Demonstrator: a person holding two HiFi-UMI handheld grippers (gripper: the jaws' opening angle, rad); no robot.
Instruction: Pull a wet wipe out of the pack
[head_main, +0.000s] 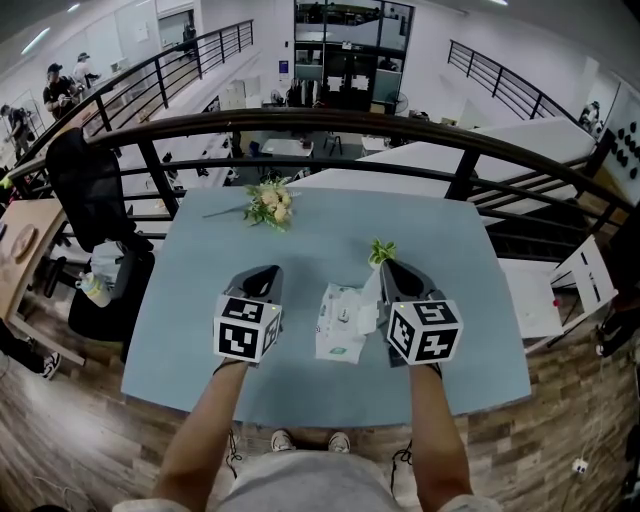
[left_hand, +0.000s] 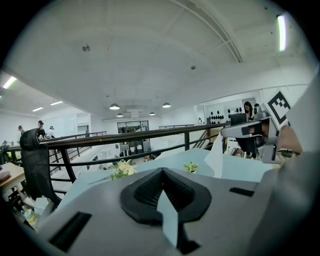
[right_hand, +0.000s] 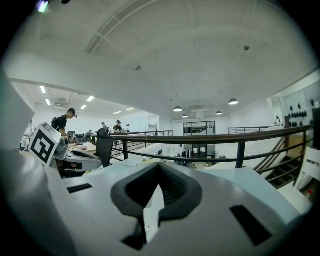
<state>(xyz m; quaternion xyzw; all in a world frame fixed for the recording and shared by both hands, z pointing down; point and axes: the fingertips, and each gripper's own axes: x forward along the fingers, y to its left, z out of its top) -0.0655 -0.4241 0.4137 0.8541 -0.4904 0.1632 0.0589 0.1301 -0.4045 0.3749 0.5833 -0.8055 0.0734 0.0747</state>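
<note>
The white wet wipe pack (head_main: 338, 325) lies on the light blue table (head_main: 190, 340) between my two grippers. My right gripper (head_main: 384, 268) is shut on a white wet wipe (head_main: 372, 296) that stretches up from the pack's top. In the left gripper view the wipe (left_hand: 219, 157) hangs as a taut white sheet from the right gripper (left_hand: 240, 131). In the right gripper view a strip of the wipe (right_hand: 152, 210) shows between the closed jaws of the right gripper (right_hand: 159, 175). My left gripper (head_main: 264, 270) hovers left of the pack, shut and holding nothing. Its jaws (left_hand: 162, 175) point toward the railing.
A flower bouquet (head_main: 270, 205) lies at the table's far side, and a small green plant (head_main: 381, 250) stands just beyond the right gripper. A black railing (head_main: 330, 125) runs behind the table. A black chair (head_main: 85, 190) stands to the left.
</note>
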